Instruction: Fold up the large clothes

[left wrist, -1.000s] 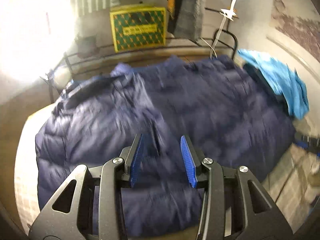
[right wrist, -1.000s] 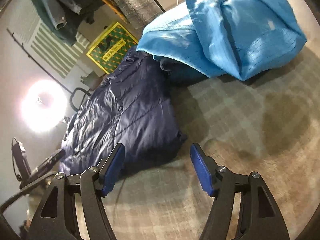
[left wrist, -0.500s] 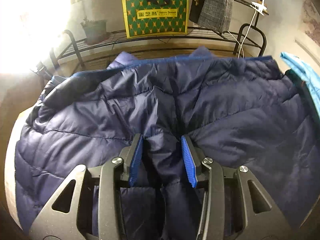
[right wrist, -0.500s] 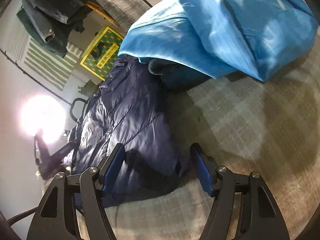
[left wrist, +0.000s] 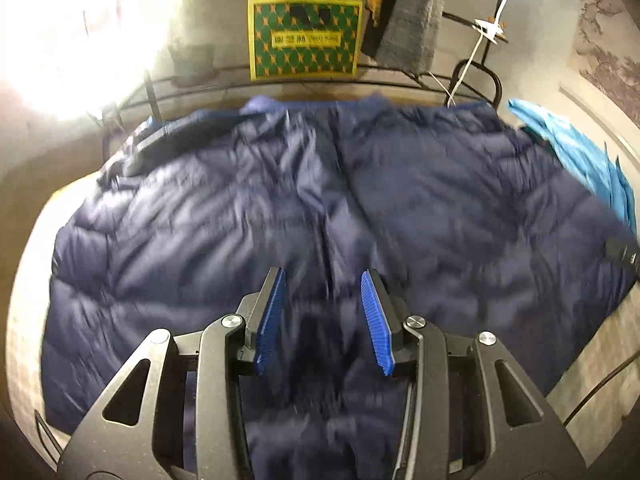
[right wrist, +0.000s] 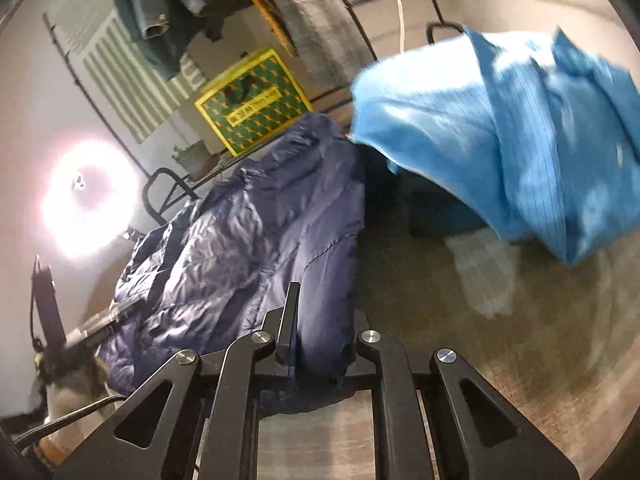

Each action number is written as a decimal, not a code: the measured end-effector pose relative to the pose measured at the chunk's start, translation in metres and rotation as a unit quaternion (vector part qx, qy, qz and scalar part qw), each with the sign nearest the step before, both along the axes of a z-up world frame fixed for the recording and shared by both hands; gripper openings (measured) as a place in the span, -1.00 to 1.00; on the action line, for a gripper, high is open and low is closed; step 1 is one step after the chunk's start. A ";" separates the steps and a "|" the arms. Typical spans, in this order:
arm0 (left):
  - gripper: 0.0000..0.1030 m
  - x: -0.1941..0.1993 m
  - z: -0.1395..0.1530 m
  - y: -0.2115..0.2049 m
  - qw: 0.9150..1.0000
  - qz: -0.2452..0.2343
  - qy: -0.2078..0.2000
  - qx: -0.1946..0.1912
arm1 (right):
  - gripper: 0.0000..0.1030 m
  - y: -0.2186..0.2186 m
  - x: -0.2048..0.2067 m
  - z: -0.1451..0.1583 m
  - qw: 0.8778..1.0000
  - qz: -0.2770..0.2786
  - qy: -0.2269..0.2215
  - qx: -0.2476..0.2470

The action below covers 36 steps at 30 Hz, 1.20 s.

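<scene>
A large navy puffer jacket (left wrist: pixel 200 240) lies spread over the checked surface, collar toward the far rack. My left gripper (left wrist: pixel 322 312) sits low over its middle, blue pads partly apart, with a ridge of the padded fabric bunched between them. In the right wrist view the same jacket (right wrist: pixel 240 232) runs off to the left. My right gripper (right wrist: pixel 320 320) is closing its jaws on the jacket's near corner. The fabric fills the gap and covers the right finger's pad.
A crumpled light blue garment (left wrist: pixel 580 152) lies at the jacket's right side, large in the right wrist view (right wrist: pixel 520 140). A green and yellow box (left wrist: pixel 304 40) stands on a black metal rack (left wrist: pixel 476 76) behind. Clothes hang above it. Bare checked cover (right wrist: pixel 500 340) stretches right.
My right gripper's jaws have gone from wide apart to closed on the jacket's corner, and that view has rolled. The left wrist view pulled back from the jacket, with its pads unchanged.
</scene>
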<state>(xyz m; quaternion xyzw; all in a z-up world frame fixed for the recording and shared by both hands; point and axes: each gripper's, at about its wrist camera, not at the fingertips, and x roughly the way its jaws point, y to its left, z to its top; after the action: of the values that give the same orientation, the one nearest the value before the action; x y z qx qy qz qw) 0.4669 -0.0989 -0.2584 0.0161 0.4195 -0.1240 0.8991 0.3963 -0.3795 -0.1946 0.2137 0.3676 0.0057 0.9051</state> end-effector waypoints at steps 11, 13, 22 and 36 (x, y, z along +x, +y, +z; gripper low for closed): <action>-0.21 -0.011 -0.006 0.018 0.999 0.009 0.013 -0.033 | -0.84 0.062 0.013 0.052 0.994 0.040 -0.025 -0.097; -0.20 -0.022 0.006 0.030 1.000 0.004 0.001 -0.027 | -0.84 0.077 0.016 0.062 0.991 0.053 -0.030 -0.118; -0.09 -0.057 0.033 0.097 0.997 0.049 -0.065 0.000 | -0.85 0.137 0.031 0.080 0.980 0.098 -0.045 -0.167; -0.08 -0.063 0.017 0.155 0.996 0.059 -0.065 -0.013 | -0.87 0.196 0.058 0.077 0.972 0.133 -0.059 -0.186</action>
<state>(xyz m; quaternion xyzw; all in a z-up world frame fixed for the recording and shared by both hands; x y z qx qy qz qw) 0.4035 0.0566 -0.2418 -0.0120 0.3587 -0.0749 0.9304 0.4545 -0.1834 -0.1178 -0.0101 0.3332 0.0698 0.9402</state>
